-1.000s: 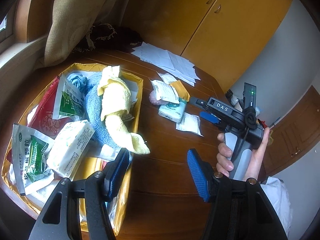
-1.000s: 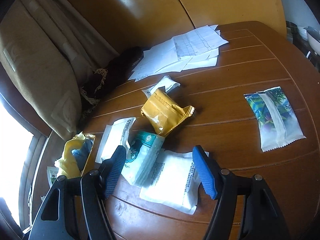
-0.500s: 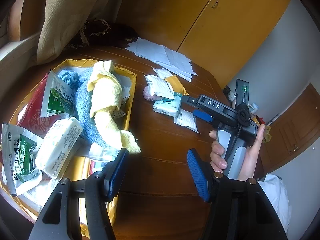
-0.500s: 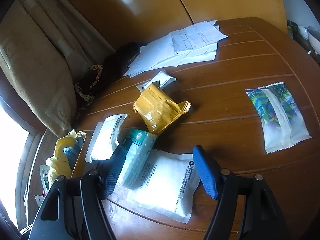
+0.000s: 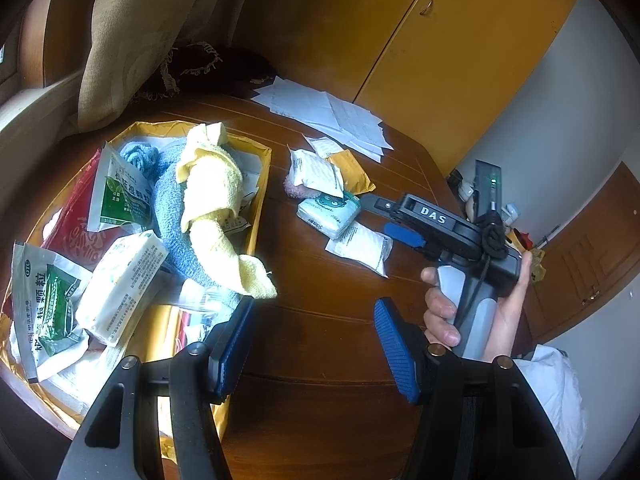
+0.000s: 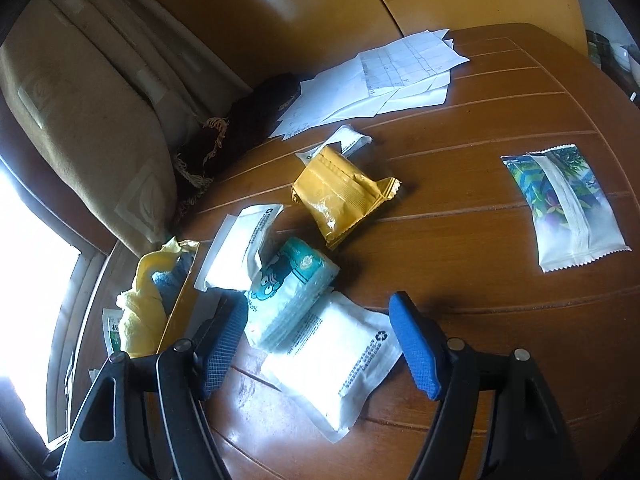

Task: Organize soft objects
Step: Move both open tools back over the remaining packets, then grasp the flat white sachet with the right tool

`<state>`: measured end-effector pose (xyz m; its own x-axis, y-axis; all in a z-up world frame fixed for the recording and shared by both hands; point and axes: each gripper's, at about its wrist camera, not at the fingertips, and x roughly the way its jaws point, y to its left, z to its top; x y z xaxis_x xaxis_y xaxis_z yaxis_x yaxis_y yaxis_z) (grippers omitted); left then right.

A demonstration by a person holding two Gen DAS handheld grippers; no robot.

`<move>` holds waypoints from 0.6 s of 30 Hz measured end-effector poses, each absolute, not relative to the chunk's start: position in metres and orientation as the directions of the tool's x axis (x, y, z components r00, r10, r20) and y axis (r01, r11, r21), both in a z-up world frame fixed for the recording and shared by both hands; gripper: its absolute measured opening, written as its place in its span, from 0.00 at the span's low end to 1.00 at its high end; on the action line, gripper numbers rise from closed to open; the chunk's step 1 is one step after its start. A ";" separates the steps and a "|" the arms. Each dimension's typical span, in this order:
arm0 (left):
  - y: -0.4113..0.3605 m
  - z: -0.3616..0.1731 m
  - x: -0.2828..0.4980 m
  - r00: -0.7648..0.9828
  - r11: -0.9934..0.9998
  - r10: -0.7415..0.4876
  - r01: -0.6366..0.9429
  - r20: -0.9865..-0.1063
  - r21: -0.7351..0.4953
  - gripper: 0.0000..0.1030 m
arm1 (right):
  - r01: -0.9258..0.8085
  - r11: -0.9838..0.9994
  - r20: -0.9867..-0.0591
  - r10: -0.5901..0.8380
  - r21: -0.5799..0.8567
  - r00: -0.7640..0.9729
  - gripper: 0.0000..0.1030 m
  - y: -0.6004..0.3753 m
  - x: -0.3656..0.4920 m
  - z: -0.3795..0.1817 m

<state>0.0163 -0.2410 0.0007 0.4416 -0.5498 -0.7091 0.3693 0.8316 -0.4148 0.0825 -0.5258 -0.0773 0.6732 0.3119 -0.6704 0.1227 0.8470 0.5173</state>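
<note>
We are lowering the right gripper [image 6: 320, 344] over the white pouch [image 6: 332, 364] at lower centre, its jaws just opening wide to straddle it without pressing, the teal tissue pack [image 6: 288, 288] touching the pouch's upper left. The left gripper [image 5: 312, 344] is hanging tilted down, jaws apart and empty, beside the yellow box [image 5: 260, 184] at left, where sorted towels are already lying.
</note>
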 end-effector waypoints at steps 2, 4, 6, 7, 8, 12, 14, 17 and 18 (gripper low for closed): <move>-0.243 0.002 0.015 0.441 0.829 -0.552 0.376 -0.707 -0.413 0.62 | 0.137 0.855 -0.693 0.299 0.500 0.656 0.71 -0.524 0.091 -0.083; -0.245 0.003 0.013 0.439 0.829 -0.552 0.381 -0.708 -0.410 0.62 | 0.119 0.877 -0.697 0.282 0.466 0.659 0.71 -0.518 0.091 -0.080; -0.246 0.005 0.010 0.440 0.828 -0.552 0.387 -0.708 -0.405 0.62 | 0.091 0.887 -0.705 0.294 0.453 0.646 0.72 -0.511 0.088 -0.080; -0.246 0.005 0.009 0.442 0.828 -0.552 0.389 -0.707 -0.404 0.62 | 0.070 0.895 -0.710 0.299 0.440 0.637 0.72 -0.506 0.086 -0.080; -0.245 0.006 0.008 0.444 0.828 -0.552 0.390 -0.706 -0.403 0.62 | 0.049 0.903 -0.715 0.304 0.427 0.629 0.72 -0.501 0.083 -0.080; -0.244 0.005 0.008 0.441 0.832 -0.547 0.381 -0.712 -0.404 0.62 | 0.013 0.936 -0.741 0.270 0.351 0.615 0.72 -0.481 0.070 -0.079; -0.244 0.004 0.009 0.436 0.834 -0.544 0.375 -0.717 -0.405 0.63 | 0.018 0.954 -0.757 0.227 0.300 0.613 0.72 -0.473 0.064 -0.079; -0.244 0.005 0.010 0.443 0.838 -0.540 0.366 -0.716 -0.406 0.67 | 0.022 0.971 -0.766 0.174 0.238 0.619 0.72 -0.464 0.056 -0.080; -0.244 0.005 0.010 0.447 0.839 -0.539 0.362 -0.714 -0.406 0.67 | 0.022 0.976 -0.768 0.156 0.216 0.622 0.71 -0.461 0.054 -0.081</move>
